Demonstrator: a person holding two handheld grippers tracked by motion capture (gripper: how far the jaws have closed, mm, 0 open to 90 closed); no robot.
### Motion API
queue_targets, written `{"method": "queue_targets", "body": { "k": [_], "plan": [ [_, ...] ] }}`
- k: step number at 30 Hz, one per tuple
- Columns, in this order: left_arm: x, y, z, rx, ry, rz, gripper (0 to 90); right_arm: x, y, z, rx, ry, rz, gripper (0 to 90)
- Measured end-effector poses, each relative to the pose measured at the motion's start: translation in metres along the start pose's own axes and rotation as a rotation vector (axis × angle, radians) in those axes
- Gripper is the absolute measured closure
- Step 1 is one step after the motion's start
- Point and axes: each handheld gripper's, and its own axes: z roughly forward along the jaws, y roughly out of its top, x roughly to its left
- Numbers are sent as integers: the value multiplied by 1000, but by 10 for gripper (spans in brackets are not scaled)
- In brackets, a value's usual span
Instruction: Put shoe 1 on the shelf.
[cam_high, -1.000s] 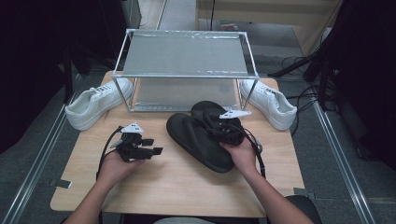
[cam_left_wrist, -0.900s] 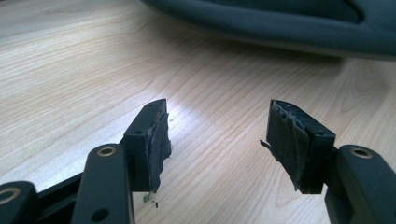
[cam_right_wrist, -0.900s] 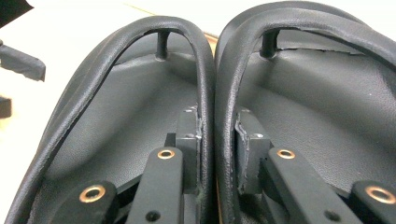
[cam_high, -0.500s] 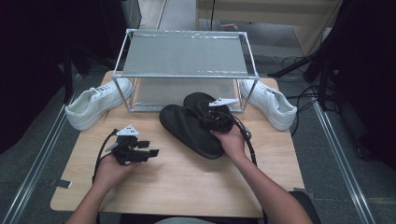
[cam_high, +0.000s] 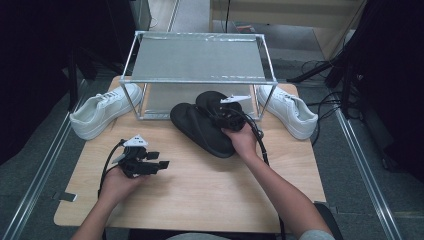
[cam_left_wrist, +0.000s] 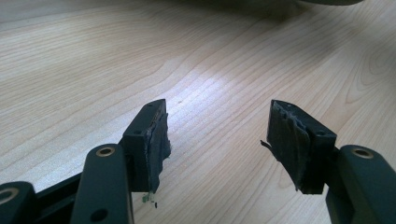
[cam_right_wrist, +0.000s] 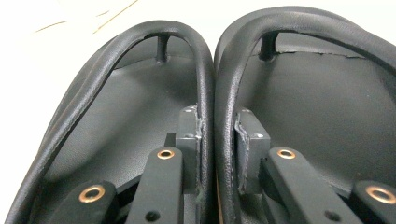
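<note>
Jaws of my right gripper pinch the two inner straps of the black flip-flops together.
They lie mid-counter, near the rack's front; soft, light, bendy, so I'd hold the straps. Left gripper: spread, nothing between.

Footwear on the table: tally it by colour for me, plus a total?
Black flip-flops: 2, their straps pinched together in the right gripper
White sneakers: 2, one each side of the metal rack
Total: 4
</note>
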Motion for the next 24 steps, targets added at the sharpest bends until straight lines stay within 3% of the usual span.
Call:
{"method": "queue_targets", "body": {
  "k": [8,11,17,24],
  "plan": [
    [0,0,1,3,-2,4,387,-12,2,13,-6,-45,35,750],
    [0,0,1,10,-2,5,387,-17,5,17,-19,-55,68,749],
    [-1,0,2,11,5,16,387,-20,4,26,-18,-81,68,749],
    [-1,-1,2,13,3,11,387,-26,6,33,-29,-78,86,741]
  ]
}}
